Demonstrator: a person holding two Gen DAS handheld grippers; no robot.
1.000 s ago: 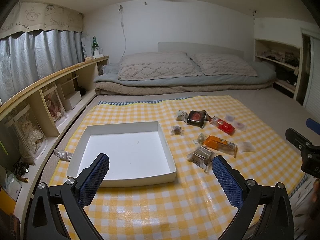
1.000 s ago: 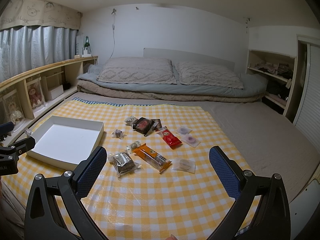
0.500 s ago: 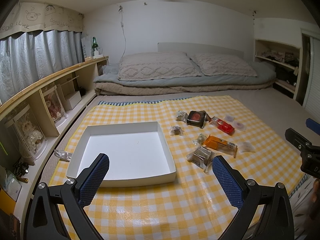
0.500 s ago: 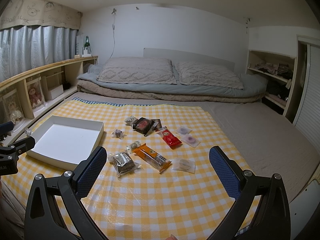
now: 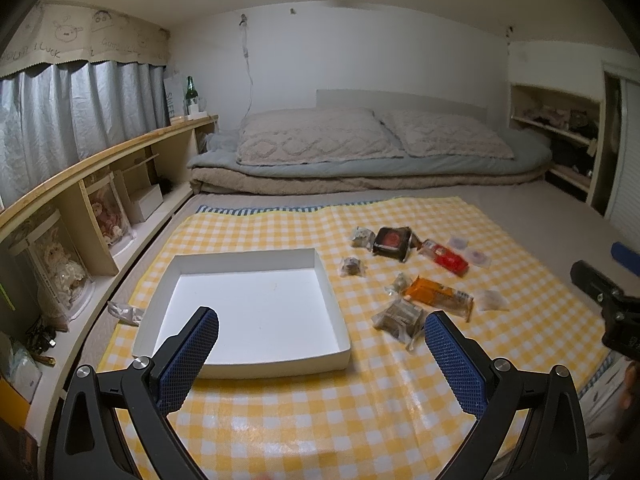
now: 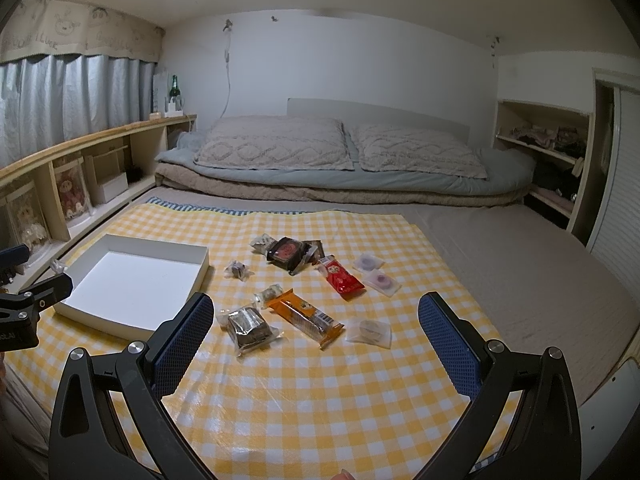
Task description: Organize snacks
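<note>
A shallow white box (image 5: pixel 328 292) (image 6: pixel 200 266) lies on the yellow checked cloth (image 5: pixel 360 420) (image 6: pixel 304 400), with nothing inside. Right of it are several wrapped snacks: an orange bar (image 5: pixel 438 294) (image 6: pixel 306 316), a red packet (image 5: pixel 450 260) (image 6: pixel 342 278), a dark square pack (image 5: pixel 392 242) (image 6: pixel 288 252), a clear-wrapped brown block (image 5: pixel 400 318) (image 6: pixel 248 326) and small round sweets (image 6: pixel 370 330). My left gripper (image 5: pixel 322 338) hovers open over the box's near edge. My right gripper (image 6: pixel 316 320) stands open above the near snacks. Both hold nothing.
Folded bedding and two pillows (image 6: pixel 340 152) lie beyond the cloth. A wooden shelf unit (image 5: pixel 92 184) with dolls and a green bottle (image 5: pixel 191 94) runs along the left wall. A crumpled wrapper (image 5: pixel 126 314) lies left of the box. Open shelves (image 6: pixel 544 148) stand at right.
</note>
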